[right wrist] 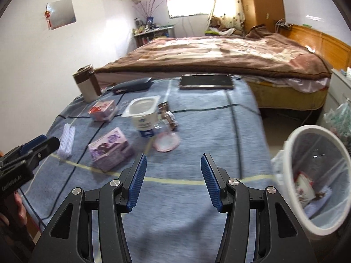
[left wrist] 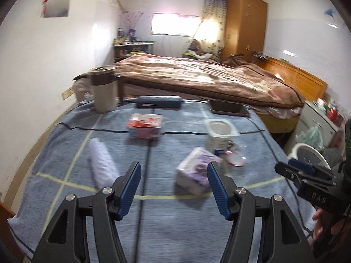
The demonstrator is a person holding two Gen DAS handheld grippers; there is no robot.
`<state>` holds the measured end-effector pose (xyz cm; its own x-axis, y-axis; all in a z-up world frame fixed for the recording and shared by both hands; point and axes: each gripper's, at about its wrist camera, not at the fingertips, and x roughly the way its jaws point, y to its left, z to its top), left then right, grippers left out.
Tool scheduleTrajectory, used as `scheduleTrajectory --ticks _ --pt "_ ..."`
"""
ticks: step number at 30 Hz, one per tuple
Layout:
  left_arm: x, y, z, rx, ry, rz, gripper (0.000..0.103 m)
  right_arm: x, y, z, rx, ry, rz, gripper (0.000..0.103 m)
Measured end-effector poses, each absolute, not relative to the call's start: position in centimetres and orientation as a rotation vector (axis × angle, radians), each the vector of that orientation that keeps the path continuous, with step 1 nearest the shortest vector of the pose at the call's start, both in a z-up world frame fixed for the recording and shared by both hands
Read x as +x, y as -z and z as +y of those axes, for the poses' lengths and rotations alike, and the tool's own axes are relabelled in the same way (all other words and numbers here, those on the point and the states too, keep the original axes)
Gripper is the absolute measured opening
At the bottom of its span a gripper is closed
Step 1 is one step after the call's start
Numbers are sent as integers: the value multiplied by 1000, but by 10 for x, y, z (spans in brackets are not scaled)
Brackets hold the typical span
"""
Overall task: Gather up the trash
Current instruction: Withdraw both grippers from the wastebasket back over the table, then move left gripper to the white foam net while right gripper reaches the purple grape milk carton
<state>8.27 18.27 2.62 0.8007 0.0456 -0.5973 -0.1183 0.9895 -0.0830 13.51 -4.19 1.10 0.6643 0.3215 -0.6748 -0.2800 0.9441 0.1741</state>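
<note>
On the blue towel-covered table [left wrist: 175, 230] lie a purple carton [left wrist: 193, 175] [right wrist: 109, 151], a red carton [left wrist: 145, 127] [right wrist: 103, 109], an empty white yogurt cup [left wrist: 221, 134] [right wrist: 143, 116], a peeled foil lid [left wrist: 237, 160] [right wrist: 166, 142] and a white wrapper [left wrist: 101, 166] [right wrist: 67, 140]. My left gripper [left wrist: 174, 168] is open and empty, just short of the purple carton. My right gripper [right wrist: 173, 162] is open and empty above the table's near right part. The white trash bin [right wrist: 316, 182] [left wrist: 309, 155] stands right of the table with trash inside.
A brown-and-white tumbler [left wrist: 103, 87] [right wrist: 86, 83], a dark case [left wrist: 159, 102] [right wrist: 133, 85] and a dark tablet [left wrist: 229, 108] [right wrist: 206, 81] sit at the table's far edge. A bed with a brown blanket [left wrist: 208, 76] lies beyond. A white cabinet [left wrist: 318, 118] is at right.
</note>
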Motion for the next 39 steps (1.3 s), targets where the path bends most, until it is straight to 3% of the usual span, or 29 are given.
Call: scheduleTrajectory --ticks 18,23,39 --pt "82 4 267 -185 -180 700 66 157 11 46 99 -446 873 56" --pt "85 7 279 -192 -186 708 67 165 14 67 105 -465 898 65" --pt "95 11 296 -224 -189 721 67 188 16 108 -25 -386 931 73"
